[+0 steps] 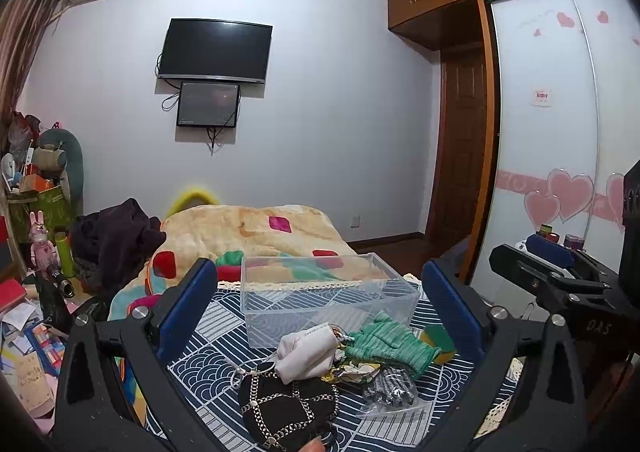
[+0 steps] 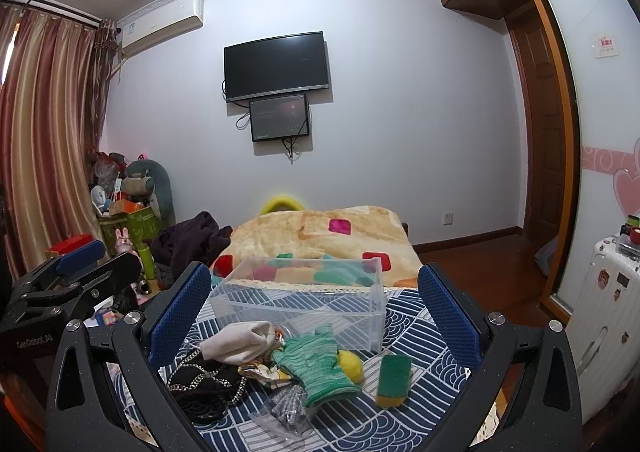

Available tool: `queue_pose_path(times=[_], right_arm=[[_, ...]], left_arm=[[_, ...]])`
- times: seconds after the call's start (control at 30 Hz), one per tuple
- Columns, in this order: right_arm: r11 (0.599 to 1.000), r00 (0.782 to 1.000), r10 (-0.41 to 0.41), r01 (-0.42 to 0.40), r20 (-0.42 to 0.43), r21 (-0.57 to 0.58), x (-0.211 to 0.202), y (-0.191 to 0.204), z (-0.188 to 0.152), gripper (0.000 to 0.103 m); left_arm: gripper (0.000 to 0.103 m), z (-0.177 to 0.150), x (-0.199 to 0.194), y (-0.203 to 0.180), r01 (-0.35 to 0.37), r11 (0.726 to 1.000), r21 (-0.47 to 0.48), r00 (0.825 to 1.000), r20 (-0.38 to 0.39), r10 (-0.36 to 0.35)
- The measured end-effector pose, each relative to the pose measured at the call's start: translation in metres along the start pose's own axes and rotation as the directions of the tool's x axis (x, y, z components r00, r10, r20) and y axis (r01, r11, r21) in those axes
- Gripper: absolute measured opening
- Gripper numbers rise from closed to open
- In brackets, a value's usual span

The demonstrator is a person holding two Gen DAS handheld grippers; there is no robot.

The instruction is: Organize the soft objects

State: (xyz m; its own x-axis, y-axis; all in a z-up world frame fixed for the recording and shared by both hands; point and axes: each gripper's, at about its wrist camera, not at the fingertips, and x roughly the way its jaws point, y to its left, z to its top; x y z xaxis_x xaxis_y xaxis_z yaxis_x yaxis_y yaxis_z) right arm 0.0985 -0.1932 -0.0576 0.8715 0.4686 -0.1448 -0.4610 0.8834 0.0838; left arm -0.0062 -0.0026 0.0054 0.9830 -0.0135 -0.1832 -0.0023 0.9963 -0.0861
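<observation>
A clear plastic box [image 1: 328,302] [image 2: 304,300] stands empty on the blue patterned cloth [image 2: 408,332]. In front of it lies a pile: a white pouch [image 1: 306,354] [image 2: 238,342], a green knit glove [image 1: 390,342] [image 2: 316,362], a black chain bag [image 1: 288,408] [image 2: 204,388], a bagged grey item [image 1: 390,390] [image 2: 286,404], a green-yellow sponge [image 2: 394,380] [image 1: 438,342] and a yellow ball [image 2: 350,366]. My left gripper [image 1: 320,300] and right gripper [image 2: 316,300] are both open and empty, above the pile.
The cloth lies on a bed with a colourful blanket [image 2: 320,232]. Dark clothes [image 2: 192,240] and cluttered boxes [image 2: 128,211] are at the left. A white suitcase [image 2: 604,300] and wardrobe stand at the right. A TV [image 2: 276,65] hangs on the far wall.
</observation>
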Motion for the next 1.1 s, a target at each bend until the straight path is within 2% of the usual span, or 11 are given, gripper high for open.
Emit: queue_pose_path(times=[1.1], right_arm=[[1.0,1.0,0.009,-0.009,0.009,-0.006,-0.0014,0.0017,0.0042,0.103]], left_arm=[[0.103,0.0021,-0.0006,0.0005,-0.006,1.0,0.01,1.0,0.012,0.006]])
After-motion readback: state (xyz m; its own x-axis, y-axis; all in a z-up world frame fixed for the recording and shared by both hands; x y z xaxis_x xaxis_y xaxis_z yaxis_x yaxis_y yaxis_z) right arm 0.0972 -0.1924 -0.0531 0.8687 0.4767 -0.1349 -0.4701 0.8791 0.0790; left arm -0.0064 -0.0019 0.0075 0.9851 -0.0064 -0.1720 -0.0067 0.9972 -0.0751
